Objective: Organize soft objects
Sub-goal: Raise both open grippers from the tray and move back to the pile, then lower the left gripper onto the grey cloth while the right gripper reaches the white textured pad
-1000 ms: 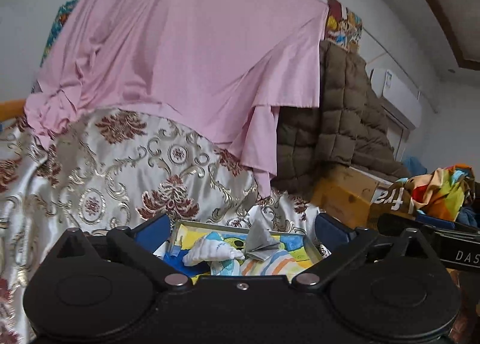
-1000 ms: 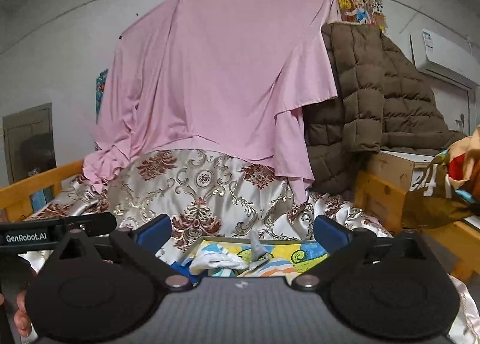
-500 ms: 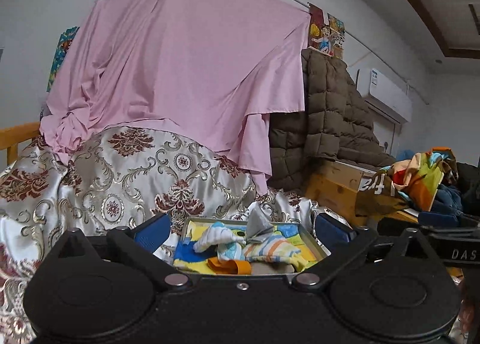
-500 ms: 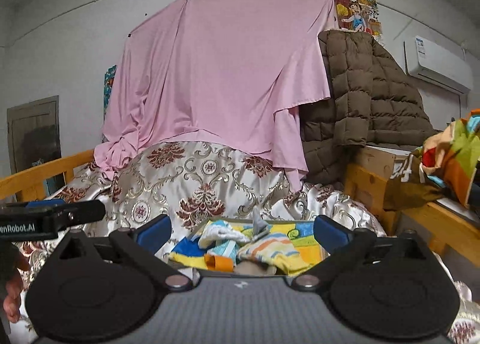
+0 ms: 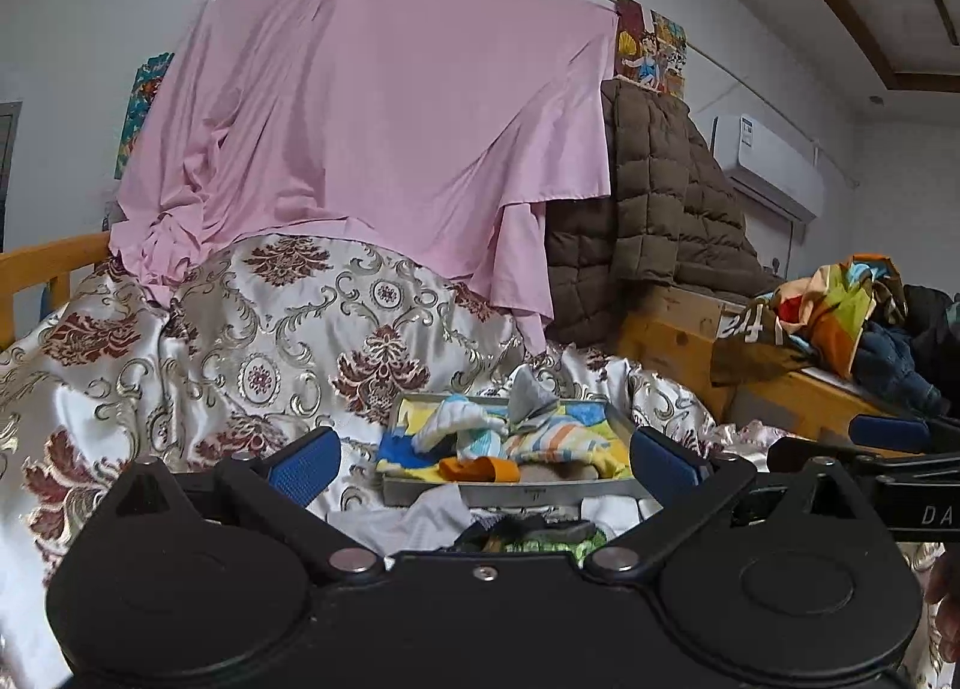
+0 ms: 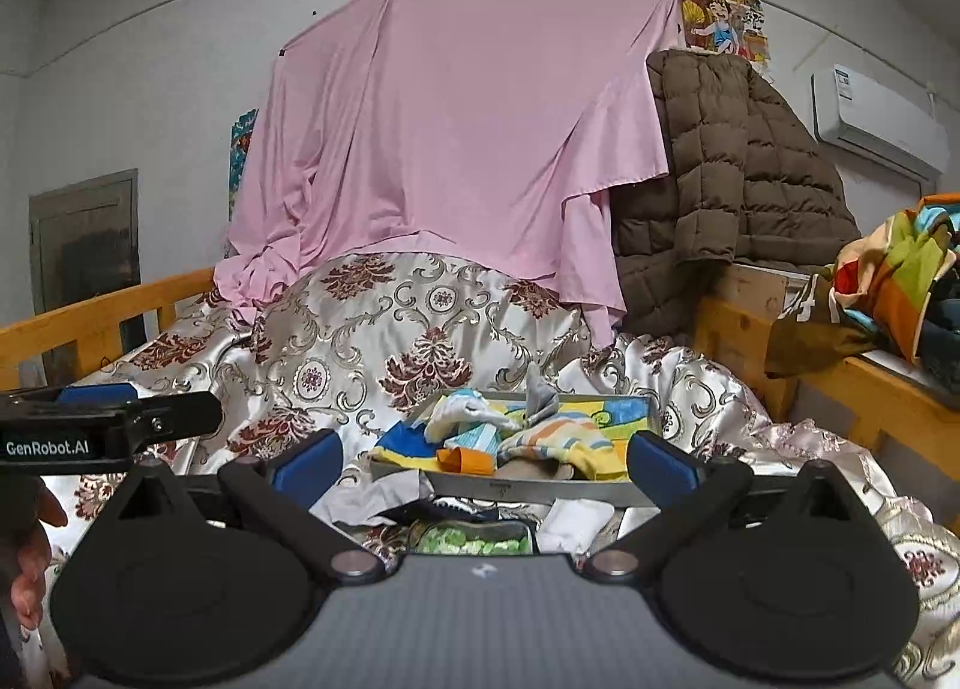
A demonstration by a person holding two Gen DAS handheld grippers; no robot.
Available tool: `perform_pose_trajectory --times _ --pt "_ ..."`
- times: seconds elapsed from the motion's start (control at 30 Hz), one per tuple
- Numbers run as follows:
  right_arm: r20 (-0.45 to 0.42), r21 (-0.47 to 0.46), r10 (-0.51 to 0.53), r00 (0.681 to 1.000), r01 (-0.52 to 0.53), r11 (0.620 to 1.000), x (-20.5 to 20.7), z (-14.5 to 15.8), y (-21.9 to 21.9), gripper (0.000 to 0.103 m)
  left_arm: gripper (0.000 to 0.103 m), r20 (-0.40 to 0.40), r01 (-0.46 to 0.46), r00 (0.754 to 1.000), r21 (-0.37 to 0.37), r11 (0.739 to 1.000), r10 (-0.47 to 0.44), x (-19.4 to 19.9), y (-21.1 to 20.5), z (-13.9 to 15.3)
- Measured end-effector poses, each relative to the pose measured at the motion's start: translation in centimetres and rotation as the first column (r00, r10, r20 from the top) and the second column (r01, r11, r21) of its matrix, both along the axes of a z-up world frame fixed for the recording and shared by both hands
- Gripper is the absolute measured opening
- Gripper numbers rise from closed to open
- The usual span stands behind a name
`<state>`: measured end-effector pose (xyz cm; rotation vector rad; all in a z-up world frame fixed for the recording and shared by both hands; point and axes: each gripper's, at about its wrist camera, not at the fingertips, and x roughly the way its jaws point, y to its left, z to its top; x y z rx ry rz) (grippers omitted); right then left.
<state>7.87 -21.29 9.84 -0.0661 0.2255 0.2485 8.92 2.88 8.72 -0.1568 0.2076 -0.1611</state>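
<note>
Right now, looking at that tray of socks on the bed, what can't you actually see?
- Tray floor, both views: buried under piled socks.
- Green item and white cloths before the tray, right wrist view: cut off by the gripper body.
- What lies under the pink sheet: fully draped.
- Person's hand: cropped by the left edge.
- Right gripper, left wrist view: fingers run off the frame.
</note>
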Motion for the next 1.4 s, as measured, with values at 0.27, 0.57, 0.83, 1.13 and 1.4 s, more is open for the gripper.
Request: perform_pose_trajectory --times 0.27,0.57,0.83,1.13,1.4 --pt "-0.017 0.001 -0.005 1.0 0.005 1.0 -2.0 -1.0 0.3 0.103 0.102 -0.025 0.011 1.0 0.015 1.0 -0.01 -2.2 0.3 -1.5" --pt "-0.057 0.003 -0.024 0.998 0.024 1.0 -2.9 -3.4 0.2 0.103 0.102 -0.085 0.025 0.996 0.041 0.999 -0.022 -3.2 0.8 -4.0" --pt "-0.113 0.039 -0.055 0.992 0.06 0.997 -2.3 -5.6 -0.9 0.103 0.102 -0.146 0.028 0.989 0.053 0.998 -0.02 -2.9 1.3 -5.7" --pt "-0.167 0.003 -0.034 0.985 0.035 0.999 -1.5 -8.4 -0.7 0.103 0.102 -0.245 0.035 0.969 0.058 0.998 -0.02 -1.6 1.5 -7.4" --pt "-0.248 0.021 0.031 0.968 -0.026 0.999 -0.8 -10.4 -0.2 0.103 0.102 -0.314 0.018 0.949 0.044 0.999 -0.003 -0.5 1.7 -8.2"
